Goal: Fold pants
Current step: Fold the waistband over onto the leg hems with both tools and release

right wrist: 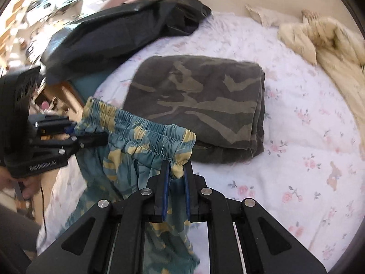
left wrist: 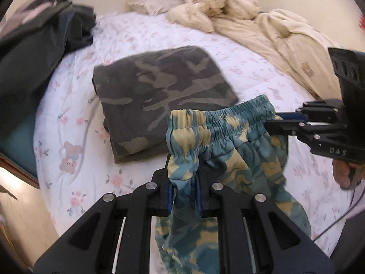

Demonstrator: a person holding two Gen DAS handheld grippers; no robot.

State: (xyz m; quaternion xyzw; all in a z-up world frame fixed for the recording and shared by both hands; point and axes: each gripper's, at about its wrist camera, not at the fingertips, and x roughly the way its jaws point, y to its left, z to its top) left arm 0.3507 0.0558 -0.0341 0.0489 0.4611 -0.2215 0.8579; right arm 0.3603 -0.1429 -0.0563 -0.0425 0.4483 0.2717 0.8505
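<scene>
The teal-and-yellow patterned pants hang above the bed, held by the elastic waistband at two points.

Left tool: the blue-padded fingers are pressed together on one end of the waistband, pinching a bunched fold of cloth. The fabric below this grip drops past the tool body and out of the lower edge of the left wrist view.

Right tool: the fingers are likewise closed on the opposite end of the waistband, with a yellow patch of cloth squeezed between them. In the left wrist view the same tool enters from the right, with part of a hand visible beneath it.

The waistband spans between the two tools, gathered and slightly slack. The legs hang down from it; whether their lower ends touch the bed cannot be told, as both views are blurred there.

Reference landmark: the folded camouflage garment. It lies flat on the floral bedsheet, just behind the raised waistband. A dark garment lies piled at the bed's far left corner, well apart from the camouflage garment. A crumpled cream blanket lies beyond it toward the far right, along the wall.
</scene>
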